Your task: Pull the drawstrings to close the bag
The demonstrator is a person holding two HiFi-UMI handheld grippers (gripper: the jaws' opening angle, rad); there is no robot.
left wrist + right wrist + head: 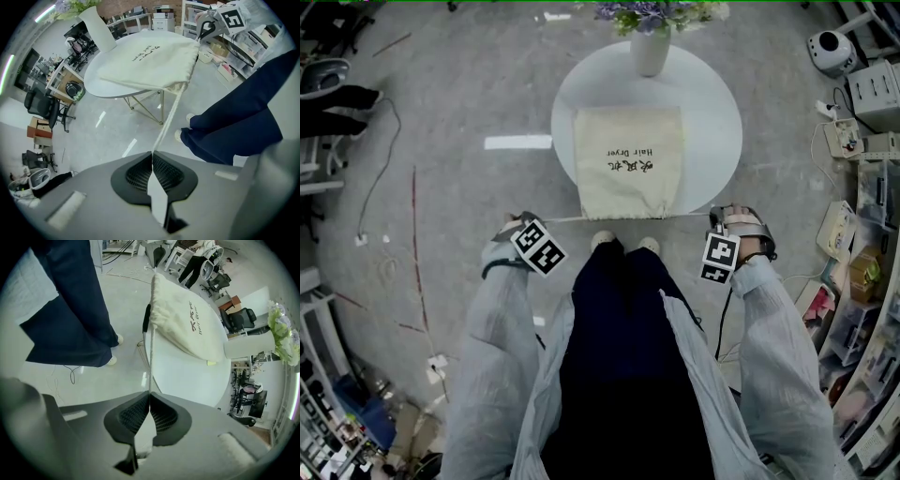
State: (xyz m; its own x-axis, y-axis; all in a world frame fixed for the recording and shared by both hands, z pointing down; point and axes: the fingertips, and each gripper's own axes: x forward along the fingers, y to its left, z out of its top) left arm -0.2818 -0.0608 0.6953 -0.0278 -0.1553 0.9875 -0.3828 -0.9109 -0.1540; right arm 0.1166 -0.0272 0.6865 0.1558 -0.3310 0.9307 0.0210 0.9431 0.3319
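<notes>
**Q:** What could go wrong here?
**A:** The left hand-held gripper (152,155) and the right hand-held gripper (149,395) each clench a taut drawstring (171,111). An uneven pull would likely drag the bag (630,159) off the tabletop (712,122).
**Q:** And the bag?
**A:** Cream cloth, flat on the tabletop, with its mouth puckered at the near rim.

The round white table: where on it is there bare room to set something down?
Two bare crescents: one between the cloth bag and the left rim of the table, a wider one between the bag and the right rim. The far side is crowded by the vase; the near edge is crossed by taut drawstrings.
</notes>
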